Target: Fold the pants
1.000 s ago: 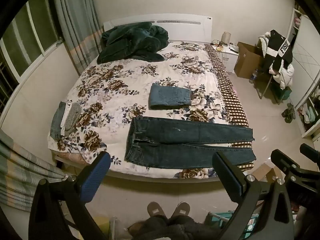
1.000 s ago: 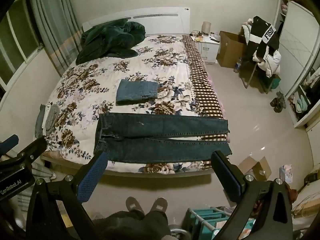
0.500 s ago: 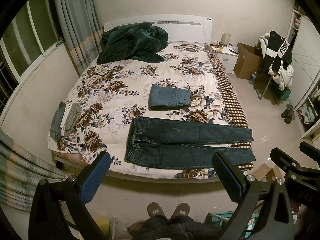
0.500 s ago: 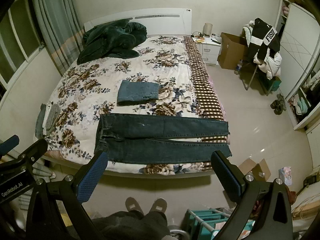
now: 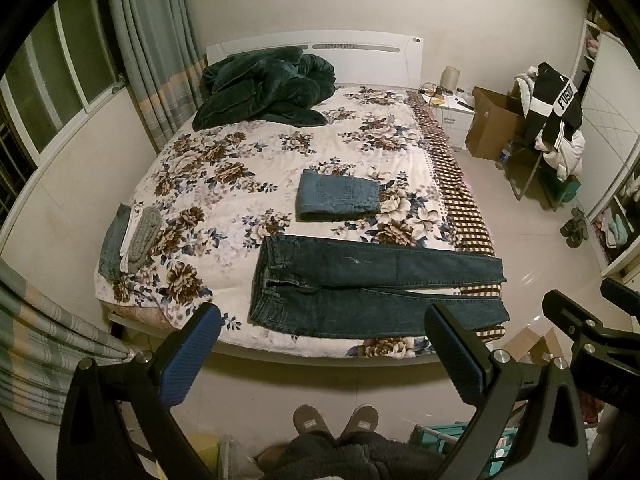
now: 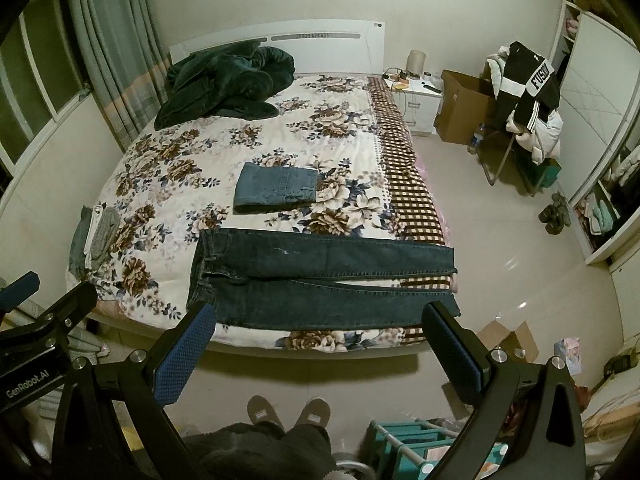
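Observation:
Dark blue jeans (image 5: 360, 288) lie flat and spread along the near edge of the floral bed (image 5: 224, 184), waistband to the left, legs running right; they also show in the right wrist view (image 6: 320, 276). A lighter pair of jeans (image 5: 338, 196) lies folded behind them, also in the right wrist view (image 6: 276, 189). My left gripper (image 5: 320, 356) is open and empty, held above the floor in front of the bed. My right gripper (image 6: 316, 352) is open and empty, likewise short of the bed edge.
A dark green blanket (image 5: 264, 88) is heaped at the headboard. Small folded clothes (image 5: 132, 236) lie at the bed's left edge. A nightstand (image 6: 416, 100), a cardboard box (image 6: 460, 108) and a chair with jackets (image 6: 524, 92) stand right. A teal rack (image 6: 408, 448) stands by my feet.
Both grippers have risen slightly, so the bed sits a little lower in both views. The jeans have not moved and both grippers stay open.

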`<action>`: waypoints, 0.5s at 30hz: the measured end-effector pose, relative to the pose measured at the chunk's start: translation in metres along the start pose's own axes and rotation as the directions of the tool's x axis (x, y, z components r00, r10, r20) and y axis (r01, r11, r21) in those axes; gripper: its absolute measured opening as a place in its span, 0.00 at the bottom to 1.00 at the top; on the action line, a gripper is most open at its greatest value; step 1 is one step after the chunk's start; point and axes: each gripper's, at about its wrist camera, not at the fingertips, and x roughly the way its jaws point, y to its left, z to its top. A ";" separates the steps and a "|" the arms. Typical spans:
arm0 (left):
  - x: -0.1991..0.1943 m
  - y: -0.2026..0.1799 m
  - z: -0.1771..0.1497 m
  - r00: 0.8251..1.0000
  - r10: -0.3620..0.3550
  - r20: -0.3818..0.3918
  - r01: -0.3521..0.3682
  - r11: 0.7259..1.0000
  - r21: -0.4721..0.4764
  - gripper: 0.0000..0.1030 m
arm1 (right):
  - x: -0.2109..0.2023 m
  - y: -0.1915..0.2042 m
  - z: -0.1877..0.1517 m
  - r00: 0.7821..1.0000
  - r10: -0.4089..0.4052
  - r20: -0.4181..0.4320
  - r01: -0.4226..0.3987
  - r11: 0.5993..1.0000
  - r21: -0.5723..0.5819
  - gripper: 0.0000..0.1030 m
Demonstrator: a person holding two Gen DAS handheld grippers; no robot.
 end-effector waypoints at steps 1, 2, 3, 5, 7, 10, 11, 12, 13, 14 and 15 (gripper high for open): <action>0.000 0.000 0.000 1.000 0.000 0.001 0.000 1.000 0.001 1.00 | 0.000 0.000 0.000 1.000 0.000 0.001 0.000 1.000 0.000 1.00; 0.000 -0.001 0.000 1.000 0.000 0.002 0.000 1.000 0.002 1.00 | 0.000 0.000 0.000 1.000 0.000 0.001 0.000 1.000 0.000 1.00; -0.002 -0.001 0.004 1.000 0.000 0.003 0.000 1.000 0.003 1.00 | 0.000 0.000 0.000 1.000 0.001 0.000 -0.001 1.000 0.001 1.00; -0.003 -0.002 0.004 1.000 -0.001 0.005 0.001 1.000 -0.001 1.00 | 0.000 0.000 0.000 1.000 -0.001 0.002 0.001 1.000 0.000 1.00; -0.004 -0.003 0.005 1.000 0.000 0.005 0.000 1.000 0.004 1.00 | 0.000 0.000 0.000 1.000 -0.001 0.003 0.001 1.000 -0.001 1.00; -0.006 -0.006 0.006 1.000 0.000 0.006 0.000 1.000 0.003 1.00 | -0.006 0.005 0.005 1.000 -0.002 0.005 0.002 1.000 0.001 1.00; -0.007 -0.006 0.007 1.000 0.002 0.006 -0.002 1.000 0.003 1.00 | -0.010 0.008 0.010 1.000 -0.001 0.005 0.001 1.000 0.001 1.00; -0.006 -0.005 0.005 1.000 -0.002 0.005 0.002 1.000 0.001 1.00 | -0.011 0.009 0.013 1.000 -0.001 0.005 0.001 1.000 0.001 1.00; -0.006 -0.005 0.005 1.000 -0.002 0.006 0.002 1.000 0.002 1.00 | -0.010 0.008 0.009 1.000 -0.003 0.007 0.003 1.000 0.000 1.00; -0.007 -0.006 0.006 1.000 -0.001 0.006 0.001 1.000 0.003 1.00 | -0.016 0.011 0.012 1.000 -0.002 0.007 0.002 1.000 0.000 1.00; -0.006 -0.005 0.005 1.000 -0.002 0.007 0.002 1.000 0.002 1.00 | -0.018 0.013 0.014 1.000 -0.001 0.007 0.001 1.000 0.000 1.00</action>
